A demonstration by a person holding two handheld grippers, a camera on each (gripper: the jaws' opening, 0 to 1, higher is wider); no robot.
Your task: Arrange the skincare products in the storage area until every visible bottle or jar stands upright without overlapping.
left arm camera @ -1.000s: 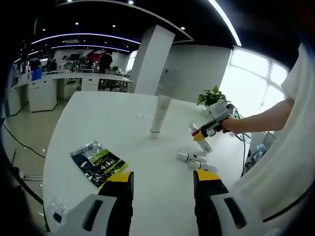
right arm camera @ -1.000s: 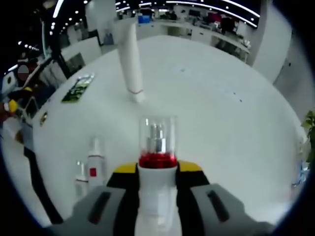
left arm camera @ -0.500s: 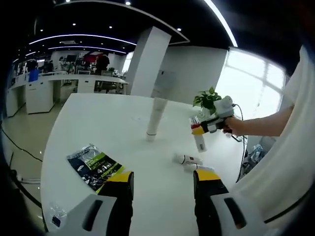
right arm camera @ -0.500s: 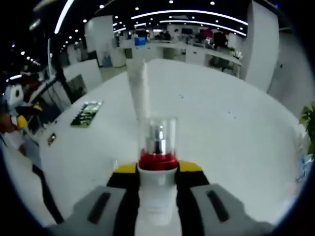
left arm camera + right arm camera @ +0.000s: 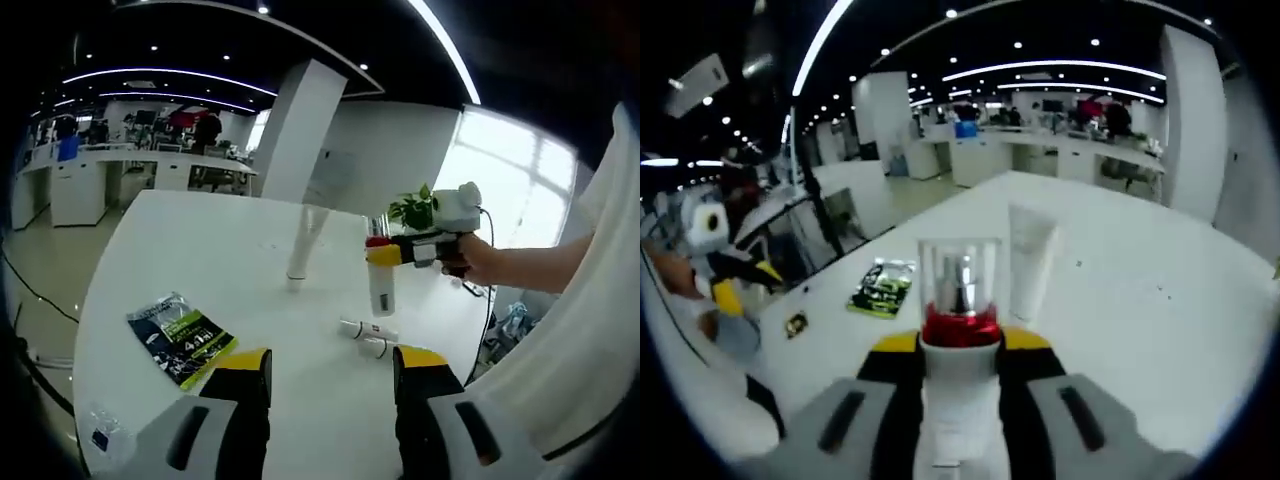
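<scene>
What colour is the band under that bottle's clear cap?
Red, on the white pump bottle; clearest in the right gripper view.

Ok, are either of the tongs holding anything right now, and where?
The right tongs grip a white pump bottle by its upper body, just below the red collar. The left tongs hold nothing.

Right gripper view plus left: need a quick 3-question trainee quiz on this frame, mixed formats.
1. True or false: the right gripper is shut on the red-collared pump bottle.
2. What is the left gripper holding? A) a tube B) the sachet C) nothing
3. Fill in: in the left gripper view, the two small bottles near the held one are ____ on the table.

Key: 1 true. 2 C, its jaws are open. 3 lying; the white tube stands upright, cap down, and the green sachet lies flat.
</scene>
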